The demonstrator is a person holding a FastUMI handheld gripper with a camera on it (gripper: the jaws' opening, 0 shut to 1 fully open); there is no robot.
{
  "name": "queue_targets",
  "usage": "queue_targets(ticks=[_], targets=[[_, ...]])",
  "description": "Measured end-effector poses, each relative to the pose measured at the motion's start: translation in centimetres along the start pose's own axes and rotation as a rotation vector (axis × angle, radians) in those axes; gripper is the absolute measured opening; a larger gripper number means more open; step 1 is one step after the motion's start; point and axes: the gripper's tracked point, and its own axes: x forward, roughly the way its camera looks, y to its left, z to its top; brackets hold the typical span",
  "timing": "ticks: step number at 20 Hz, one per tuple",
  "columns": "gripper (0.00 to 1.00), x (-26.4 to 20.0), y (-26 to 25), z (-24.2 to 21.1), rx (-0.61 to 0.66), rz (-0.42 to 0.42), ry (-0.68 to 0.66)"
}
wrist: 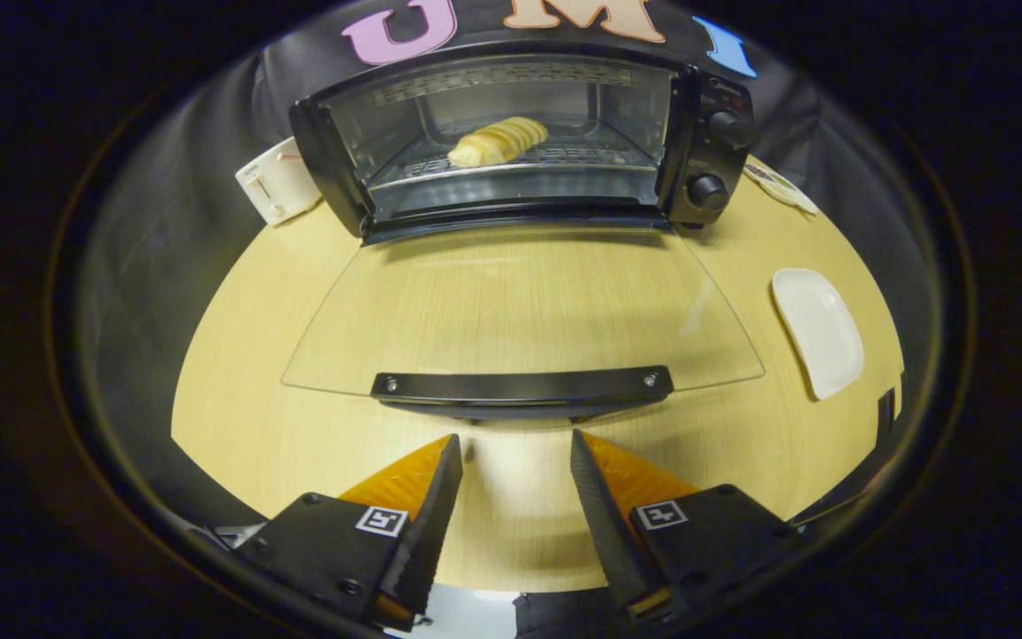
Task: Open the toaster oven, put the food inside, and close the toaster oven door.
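Gripper view: the toaster oven door point(520, 311), a clear glass panel, lies folded flat on the wooden table point(236, 426) with its black bar handle point(522, 386) just ahead of the gripper point(515, 444), at 12 o'clock from the fingers, which are spread apart and hold nothing. Judged stiff, hinged, smooth and breakable at the glass, the door is best lifted by the rigid handle bar. Bread roll point(498, 142) already rests on the rack inside the toaster oven point(706, 133); a white plate point(817, 328) sits at 2 o'clock.
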Motion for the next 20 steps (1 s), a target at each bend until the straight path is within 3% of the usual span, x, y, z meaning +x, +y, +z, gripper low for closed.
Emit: queue_targets(ticks=[5,12,20], targets=[[0.78,0.2,-0.1,0.5,0.008,0.003,0.006],[0.77,-1.8,0.3,2.3,0.022,0.014,-0.084],[0.77,-4.0,0.5,7.4,0.073,0.044,-0.209]])
